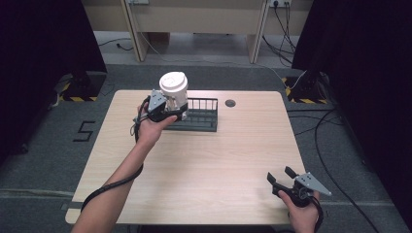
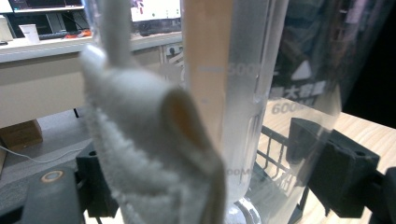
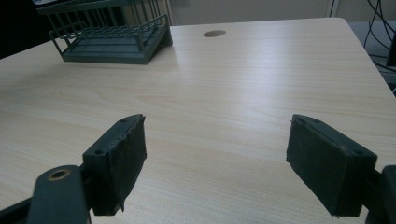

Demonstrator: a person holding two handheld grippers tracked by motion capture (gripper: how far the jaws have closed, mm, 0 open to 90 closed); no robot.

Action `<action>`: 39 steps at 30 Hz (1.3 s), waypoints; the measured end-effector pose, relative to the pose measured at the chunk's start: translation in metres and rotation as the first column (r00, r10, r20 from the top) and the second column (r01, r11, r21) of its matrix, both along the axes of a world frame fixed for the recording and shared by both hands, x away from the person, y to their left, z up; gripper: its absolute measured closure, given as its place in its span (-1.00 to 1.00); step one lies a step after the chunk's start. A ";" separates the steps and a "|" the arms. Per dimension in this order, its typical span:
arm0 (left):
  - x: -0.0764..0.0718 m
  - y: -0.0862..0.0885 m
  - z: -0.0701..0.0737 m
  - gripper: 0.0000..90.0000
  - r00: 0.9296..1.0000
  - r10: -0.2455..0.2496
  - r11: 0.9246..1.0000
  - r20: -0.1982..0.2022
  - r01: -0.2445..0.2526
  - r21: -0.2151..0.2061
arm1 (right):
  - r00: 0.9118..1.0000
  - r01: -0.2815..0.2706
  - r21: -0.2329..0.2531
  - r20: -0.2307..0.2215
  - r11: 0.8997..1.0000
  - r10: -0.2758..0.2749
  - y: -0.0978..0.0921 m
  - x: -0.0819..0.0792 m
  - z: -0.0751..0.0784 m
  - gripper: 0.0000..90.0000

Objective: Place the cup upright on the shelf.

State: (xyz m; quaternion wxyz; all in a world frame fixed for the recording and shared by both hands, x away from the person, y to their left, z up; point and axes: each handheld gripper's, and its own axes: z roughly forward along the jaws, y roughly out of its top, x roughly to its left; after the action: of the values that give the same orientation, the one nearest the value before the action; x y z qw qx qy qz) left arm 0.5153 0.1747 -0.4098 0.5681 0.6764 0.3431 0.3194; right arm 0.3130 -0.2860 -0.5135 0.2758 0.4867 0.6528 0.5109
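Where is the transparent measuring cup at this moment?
In the high view the measuring cup is at the far left of the table, held by the left tool just above the left end of the dark wire rack.

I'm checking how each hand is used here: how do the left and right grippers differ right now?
The left gripper is closed on a clear bottle with a white lid; the right gripper is open and holds nothing. The left gripper is raised at the dark wire rack on the far side of the table; the right gripper sits low at the near right corner. Both are hand-held, with two black jaws.
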 end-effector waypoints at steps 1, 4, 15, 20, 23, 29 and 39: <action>0.001 0.000 0.000 -0.61 1.000 0.002 1.000 -0.001 -0.002 -0.001 | 1.000 0.000 0.000 0.001 1.000 0.000 0.000 0.000 0.000 -0.54; 0.004 0.000 0.000 -0.61 1.000 0.010 1.000 -0.003 -0.010 -0.008 | 1.000 0.000 0.001 0.000 1.000 0.000 0.000 0.000 0.000 -0.54; 0.013 -0.004 -0.003 -0.61 0.999 0.030 0.999 -0.013 -0.030 0.013 | 1.000 -0.001 0.004 -0.002 1.000 0.001 0.000 0.000 0.000 -0.55; 0.018 -0.007 -0.003 -0.61 0.999 0.036 0.999 -0.017 -0.036 0.017 | 1.000 -0.002 0.008 -0.001 1.000 0.002 -0.001 0.000 0.000 -0.55; 0.021 -0.008 -0.003 -0.61 0.999 0.038 0.999 -0.018 -0.038 0.019 | 1.000 0.000 0.011 -0.002 1.000 0.000 -0.001 0.000 0.000 -0.55; 0.027 -0.011 -0.001 -0.61 0.999 0.046 0.999 -0.021 -0.046 0.014 | 1.000 0.000 0.013 -0.003 1.000 0.000 -0.001 0.000 0.000 -0.55; 0.034 -0.016 -0.003 -0.61 0.998 0.051 0.999 -0.036 -0.050 0.007 | 1.000 -0.002 0.012 -0.004 1.000 0.003 -0.001 0.000 0.000 -0.55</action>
State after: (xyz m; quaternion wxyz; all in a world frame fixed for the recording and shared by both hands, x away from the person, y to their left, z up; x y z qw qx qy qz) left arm 0.5497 0.1589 -0.4129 0.5516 0.6749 0.3692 0.3225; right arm 0.3132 -0.2870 -0.5137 0.2708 0.4887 0.6509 0.5141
